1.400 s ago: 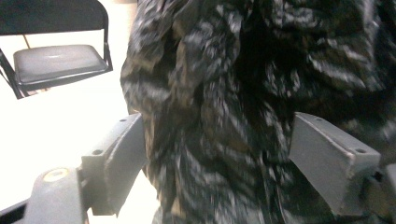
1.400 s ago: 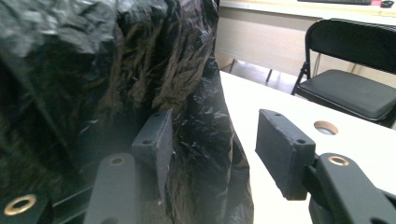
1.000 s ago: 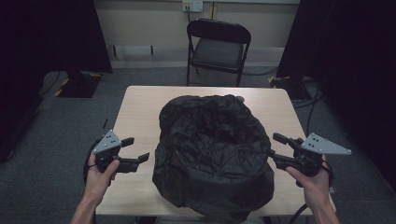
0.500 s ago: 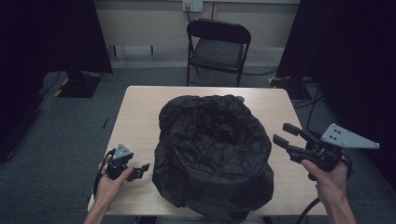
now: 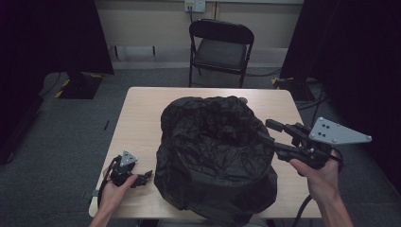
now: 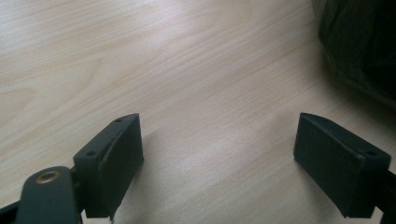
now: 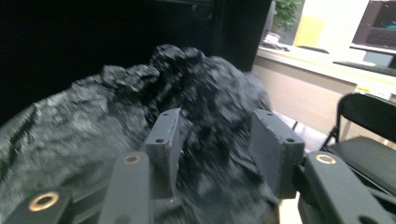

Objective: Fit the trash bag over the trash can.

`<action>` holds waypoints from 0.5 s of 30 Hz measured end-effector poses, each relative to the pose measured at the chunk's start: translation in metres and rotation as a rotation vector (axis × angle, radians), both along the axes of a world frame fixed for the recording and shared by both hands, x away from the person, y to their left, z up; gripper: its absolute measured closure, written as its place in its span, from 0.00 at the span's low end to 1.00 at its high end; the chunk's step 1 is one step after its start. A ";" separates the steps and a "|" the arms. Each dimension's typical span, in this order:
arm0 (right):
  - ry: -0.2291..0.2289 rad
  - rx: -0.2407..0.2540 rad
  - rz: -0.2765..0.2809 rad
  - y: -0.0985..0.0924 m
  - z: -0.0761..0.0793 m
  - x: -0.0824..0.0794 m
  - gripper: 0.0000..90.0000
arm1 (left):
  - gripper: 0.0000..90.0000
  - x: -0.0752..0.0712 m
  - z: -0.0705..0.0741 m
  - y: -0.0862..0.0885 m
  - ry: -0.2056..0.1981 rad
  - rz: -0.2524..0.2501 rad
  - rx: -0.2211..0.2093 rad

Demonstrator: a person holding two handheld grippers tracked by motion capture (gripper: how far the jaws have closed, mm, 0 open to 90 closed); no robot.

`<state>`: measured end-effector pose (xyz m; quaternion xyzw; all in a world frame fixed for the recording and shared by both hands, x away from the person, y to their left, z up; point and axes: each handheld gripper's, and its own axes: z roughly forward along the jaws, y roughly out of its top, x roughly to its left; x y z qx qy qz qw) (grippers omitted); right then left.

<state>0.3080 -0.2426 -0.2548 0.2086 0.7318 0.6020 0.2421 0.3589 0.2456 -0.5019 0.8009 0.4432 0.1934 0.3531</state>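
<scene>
A big mound of black crinkled fabric [image 5: 213,151] lies on the middle of the light wooden table [image 5: 142,118]. My left gripper [image 5: 145,177] rests low at the table's front left, just beside the mound's edge. In the left gripper view it [image 6: 219,140] is wide open over bare wood, with the fabric [image 6: 359,42] at the upper right. My right gripper [image 5: 267,131] is held up at the mound's right side, pointing into it. Its jaws [image 7: 217,140] have just been closing and stand partly open, with the black fabric [image 7: 93,126] in and beyond the gap. No grip shows.
A black folding chair [image 5: 220,47] stands behind the table, and in the right gripper view the chair [image 7: 369,135] is at far right. Dark curtains hang on both sides. Cables lie on the grey carpet at the right. Bare wood lies left of the mound.
My left hand has sunk to the tabletop by the mound's front left edge. My right gripper has risen and swung in against the mound, its jaws narrower.
</scene>
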 end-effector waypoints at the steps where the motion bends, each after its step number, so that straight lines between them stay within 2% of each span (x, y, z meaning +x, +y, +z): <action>1: 0.000 -0.001 0.005 0.003 0.001 0.000 0.61 | 0.16 0.000 0.000 0.000 0.000 0.000 -0.001; 7: -0.004 -0.005 0.046 0.024 0.009 0.002 0.61 | 0.16 0.000 0.000 0.000 0.001 0.001 -0.001; 10: -0.011 -0.023 0.086 0.042 0.015 0.002 0.62 | 0.16 0.000 0.000 0.000 0.001 0.000 -0.001; 13: -0.018 -0.051 0.078 0.053 0.021 0.004 0.62 | 0.16 0.000 0.000 0.000 0.001 0.000 -0.001; 15: -0.024 -0.070 0.093 0.060 0.026 0.007 0.61 | 0.16 0.000 0.000 0.000 0.001 0.000 -0.001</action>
